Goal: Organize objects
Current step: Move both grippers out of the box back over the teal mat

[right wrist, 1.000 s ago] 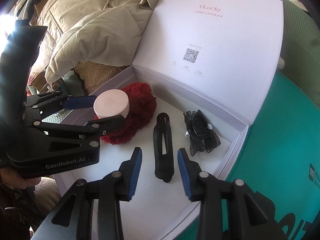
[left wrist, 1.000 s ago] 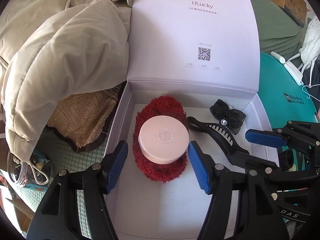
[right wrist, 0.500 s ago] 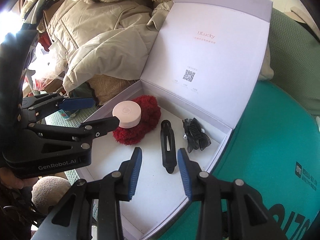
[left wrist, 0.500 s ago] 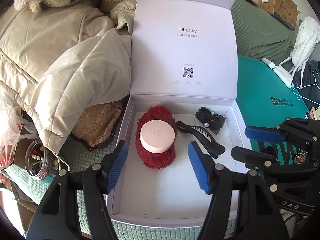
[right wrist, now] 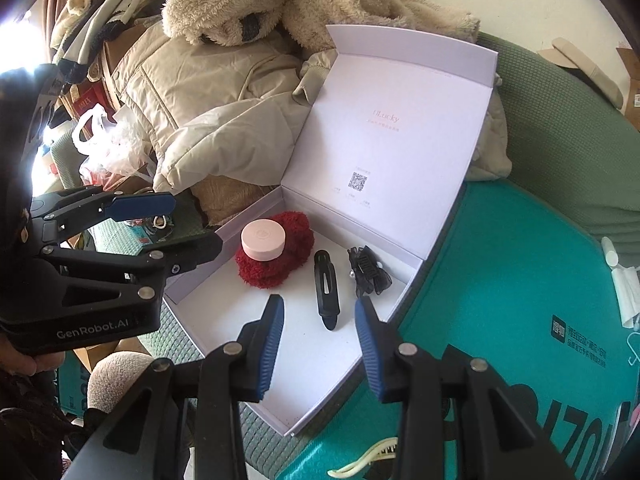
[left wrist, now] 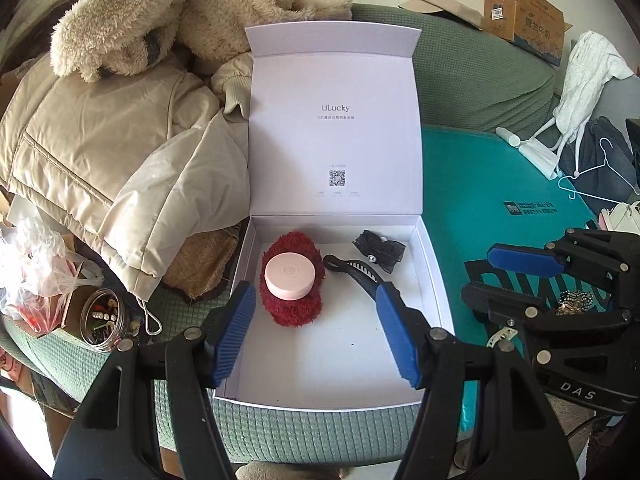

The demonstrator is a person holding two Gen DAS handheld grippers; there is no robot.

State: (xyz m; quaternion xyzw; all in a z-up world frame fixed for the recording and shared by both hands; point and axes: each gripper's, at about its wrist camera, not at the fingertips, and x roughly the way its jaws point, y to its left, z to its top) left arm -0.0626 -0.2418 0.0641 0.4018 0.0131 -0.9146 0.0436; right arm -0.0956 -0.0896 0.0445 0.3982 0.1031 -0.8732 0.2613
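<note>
Both grippers hang above the white box, which sits open on the green quilted cover with its lid standing upright at the back. The left gripper has its blue fingers spread wide with nothing between them but air. The right gripper holds its own fingers parted more narrowly, also empty, clear of everything in the box.

Inside, on the left, a pale pink round case rests on top of a fuzzy red scrunchie. Just beside it to the right lies a long black hair clip, flat on the box floor, and next to that, toward the back right corner, a black bow clip (gauzy, with a small pearl-like bead).

A beige padded jacket is heaped to the left of the box, a teal bag lies to its right, and a cream claw clip rests on that bag near the right gripper.
</note>
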